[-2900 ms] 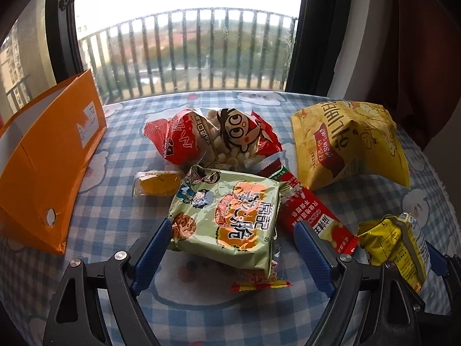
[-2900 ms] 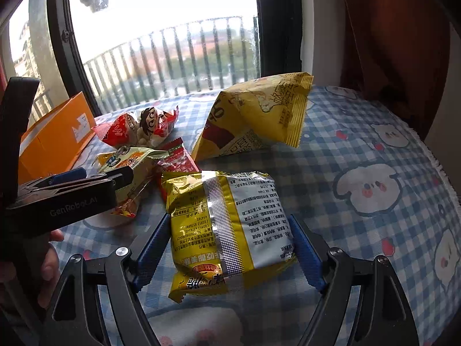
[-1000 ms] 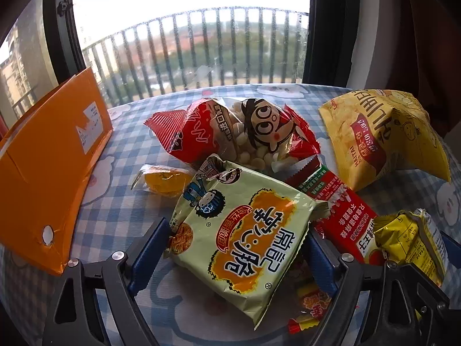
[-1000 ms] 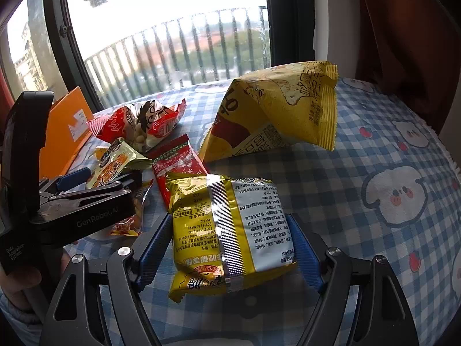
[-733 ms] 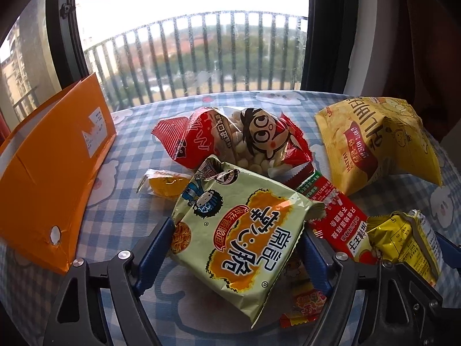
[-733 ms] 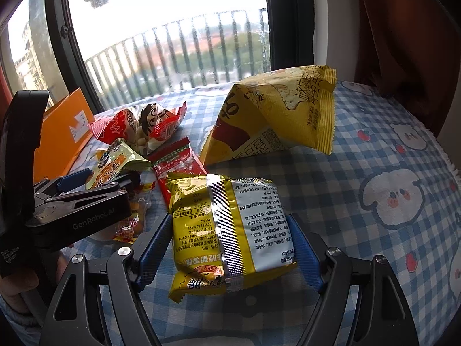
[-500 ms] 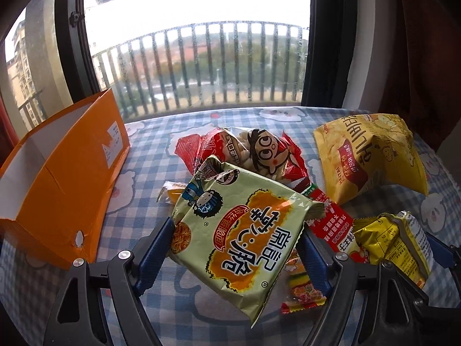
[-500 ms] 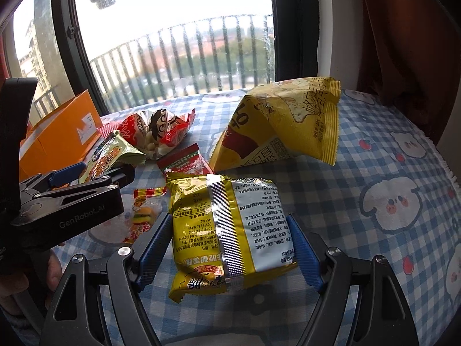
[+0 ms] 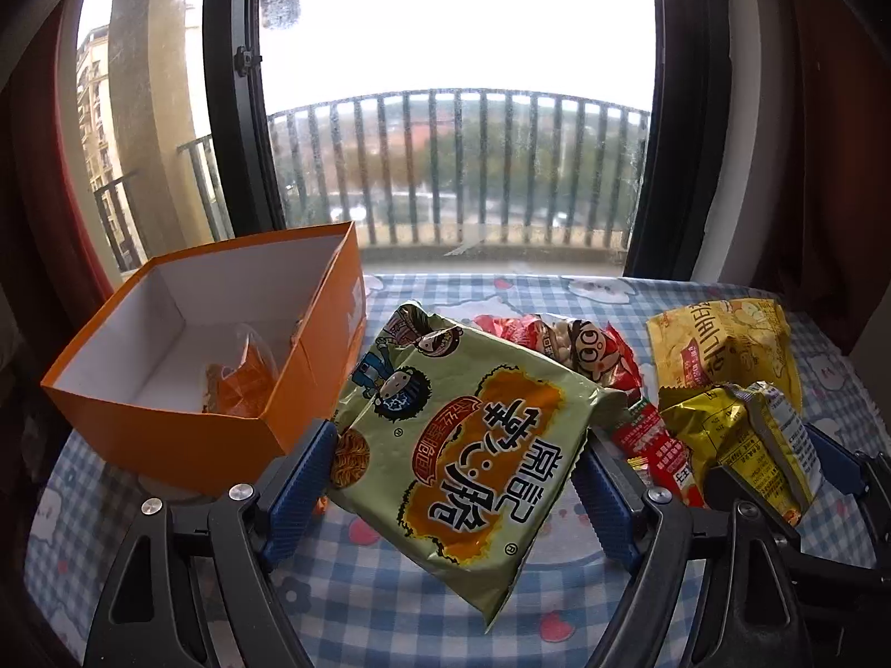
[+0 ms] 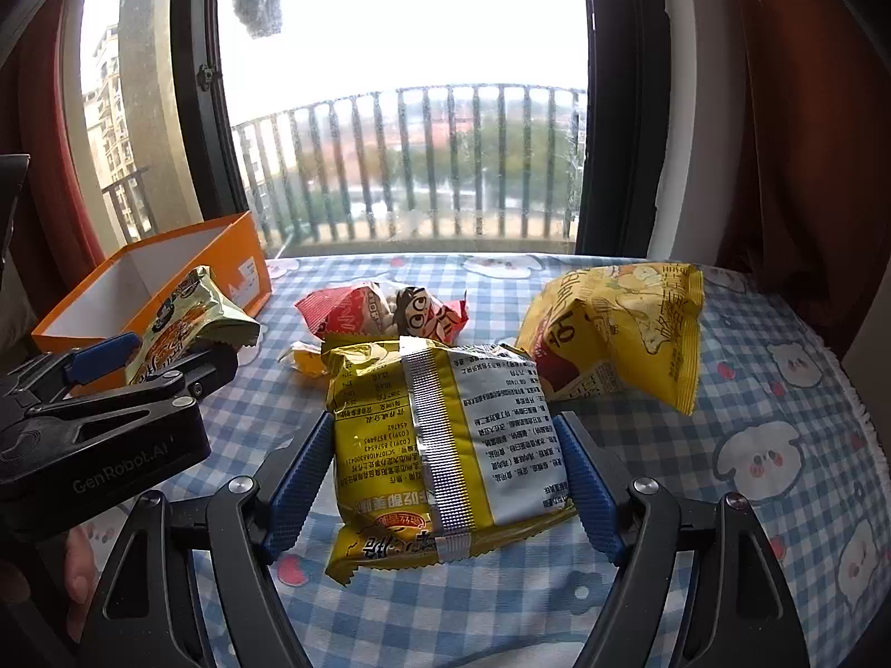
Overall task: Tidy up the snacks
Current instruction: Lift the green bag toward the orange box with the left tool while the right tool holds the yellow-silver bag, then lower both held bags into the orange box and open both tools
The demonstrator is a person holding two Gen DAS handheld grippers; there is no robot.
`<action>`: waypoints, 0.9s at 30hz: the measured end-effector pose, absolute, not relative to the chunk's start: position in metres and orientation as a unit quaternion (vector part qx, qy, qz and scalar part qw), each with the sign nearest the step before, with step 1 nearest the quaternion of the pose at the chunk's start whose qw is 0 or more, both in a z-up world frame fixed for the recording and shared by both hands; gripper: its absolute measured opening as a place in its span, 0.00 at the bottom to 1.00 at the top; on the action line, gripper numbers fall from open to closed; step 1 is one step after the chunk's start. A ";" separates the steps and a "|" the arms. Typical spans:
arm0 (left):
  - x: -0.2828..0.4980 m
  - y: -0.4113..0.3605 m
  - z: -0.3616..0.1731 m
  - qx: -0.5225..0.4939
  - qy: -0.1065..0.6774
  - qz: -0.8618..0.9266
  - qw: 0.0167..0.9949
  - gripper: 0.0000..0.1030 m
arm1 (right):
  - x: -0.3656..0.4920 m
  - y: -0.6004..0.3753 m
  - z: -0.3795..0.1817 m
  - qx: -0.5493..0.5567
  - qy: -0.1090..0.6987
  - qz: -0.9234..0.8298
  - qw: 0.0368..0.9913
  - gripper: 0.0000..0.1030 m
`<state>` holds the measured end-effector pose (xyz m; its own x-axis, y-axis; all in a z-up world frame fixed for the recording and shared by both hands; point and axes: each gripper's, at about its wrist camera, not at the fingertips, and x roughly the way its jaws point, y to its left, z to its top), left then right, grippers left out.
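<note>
Green snack packet (image 9: 456, 445): being gripped by left gripper (image 9: 454, 473) jaws, above desk (image 9: 390, 612) beside orange box (image 9: 184, 367)
Yellow packet (image 10: 445, 445): being clamped by right gripper (image 10: 445, 479) jaws

Red sachet (image 9: 657, 445) was mostly covered by the green pack (image 9: 462, 445) and the yellow pack (image 9: 746, 445); its print could not be read. Box (image 9: 184, 334) contents were blurred: something orange under clear wrap, not identifiable. In the right wrist view the box's (image 10: 167, 273) near side was hidden behind the left gripper (image 10: 161, 362).
</note>
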<state>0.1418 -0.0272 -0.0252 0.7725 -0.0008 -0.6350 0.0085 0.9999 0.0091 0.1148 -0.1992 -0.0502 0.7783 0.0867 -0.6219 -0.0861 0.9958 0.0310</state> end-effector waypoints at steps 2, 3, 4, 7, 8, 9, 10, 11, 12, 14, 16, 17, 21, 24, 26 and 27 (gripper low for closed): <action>0.135 -0.014 -0.018 -0.003 0.330 0.005 0.944 0.81 | 0.111 -0.188 -0.043 -0.003 0.320 0.053 0.946 0.78; 0.131 -0.008 -0.015 -0.006 0.327 0.009 0.945 0.81 | 0.109 -0.182 -0.039 -0.006 0.315 0.056 0.947 0.78; 0.128 -0.002 -0.013 -0.007 0.322 0.014 0.947 0.81 | 0.108 -0.177 -0.036 -0.010 0.310 0.058 0.949 0.78; 0.115 0.018 -0.004 -0.012 0.310 0.029 0.950 0.81 | 0.104 -0.160 -0.025 -0.015 0.297 0.065 0.953 0.78; 0.112 0.024 -0.001 -0.014 0.306 0.035 0.951 0.81 | 0.103 -0.154 -0.022 -0.014 0.293 0.068 0.954 0.78; 0.108 0.031 0.002 -0.016 0.302 0.041 0.952 0.81 | 0.102 -0.149 -0.018 -0.014 0.289 0.071 0.954 0.78; 0.105 0.039 0.006 -0.018 0.298 0.046 0.953 0.81 | 0.102 -0.143 -0.015 -0.015 0.287 0.075 0.955 0.78; 0.102 0.047 0.009 -0.021 0.295 0.050 0.954 0.81 | 0.101 -0.138 -0.013 -0.015 0.283 0.079 0.956 0.78; 0.099 0.054 0.011 -0.022 0.292 0.055 0.955 0.81 | 0.101 -0.132 -0.010 -0.015 0.280 0.083 0.956 0.78; 0.095 0.068 0.016 -0.023 0.287 0.066 0.955 0.81 | 0.101 -0.119 -0.006 -0.016 0.274 0.092 0.957 0.78; 0.090 0.081 0.020 -0.025 0.281 0.075 0.956 0.81 | 0.100 -0.104 -0.002 -0.020 0.268 0.103 0.958 0.78; 0.088 0.089 0.022 -0.025 0.278 0.080 0.957 0.81 | 0.100 -0.096 0.000 -0.023 0.265 0.107 0.958 0.78; 0.088 0.115 0.025 -0.023 0.274 0.097 0.956 0.81 | 0.103 -0.070 0.005 -0.027 0.257 0.126 0.958 0.78; 0.089 0.134 0.027 -0.028 0.275 0.107 0.955 0.81 | 0.109 -0.049 0.009 -0.031 0.253 0.138 0.957 0.78; 0.093 0.142 0.026 -0.028 0.276 0.110 0.954 0.81 | 0.114 -0.038 0.010 -0.035 0.251 0.145 0.957 0.78; 0.095 0.147 0.026 -0.027 0.276 0.113 0.954 0.81 | 0.115 -0.030 0.011 -0.037 0.250 0.148 0.956 0.78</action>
